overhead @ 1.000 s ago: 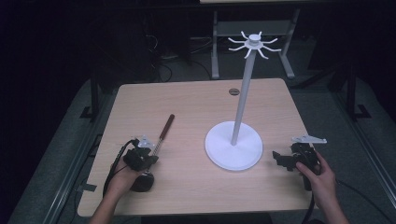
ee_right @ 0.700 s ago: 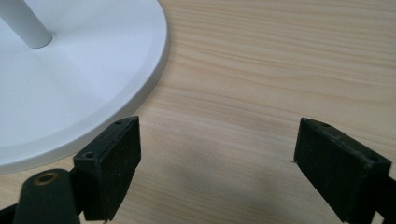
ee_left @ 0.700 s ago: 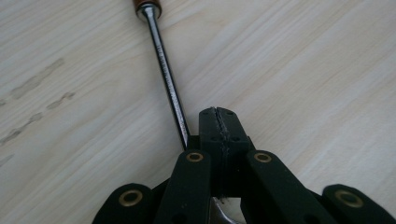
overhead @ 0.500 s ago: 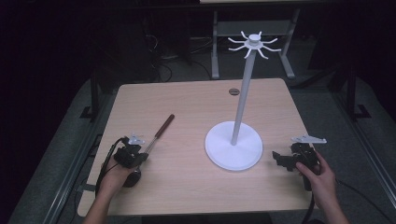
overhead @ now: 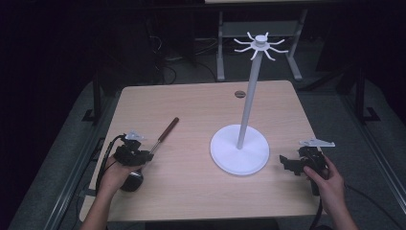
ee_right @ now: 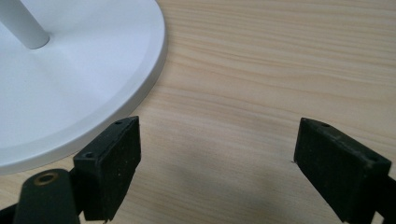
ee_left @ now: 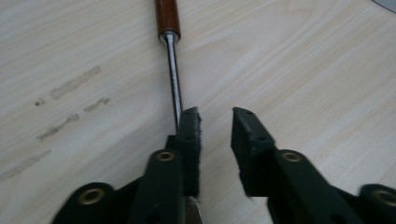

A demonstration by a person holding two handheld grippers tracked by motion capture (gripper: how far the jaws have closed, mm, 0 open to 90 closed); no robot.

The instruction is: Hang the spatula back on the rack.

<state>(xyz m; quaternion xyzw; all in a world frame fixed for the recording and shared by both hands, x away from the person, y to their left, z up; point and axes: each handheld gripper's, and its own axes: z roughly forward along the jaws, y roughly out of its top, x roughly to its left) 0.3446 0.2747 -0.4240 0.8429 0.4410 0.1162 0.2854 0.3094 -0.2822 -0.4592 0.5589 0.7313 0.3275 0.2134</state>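
Pale wood table (overhead: 201, 110) is sitting in a dark room. At seven o'clock the left gripper (ee_left: 215, 122) is hovering, jaws narrowly parted, beside the tool's (ee_left: 171, 60) metal shaft. At four o'clock the right gripper (ee_right: 217, 154) is gaping wide beside the white stand (overhead: 239, 153).

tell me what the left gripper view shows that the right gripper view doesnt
Left gripper view: a utensil with a thin metal shaft and a reddish-brown wooden handle lying on the table, the shaft running down beside one jaw of the left gripper, whose jaws stand slightly apart with nothing between them.

Right gripper view: the round white base and pole of a stand, next to the right gripper, jaws wide apart.

Both: the light wooden tabletop and a pair of black jaws.
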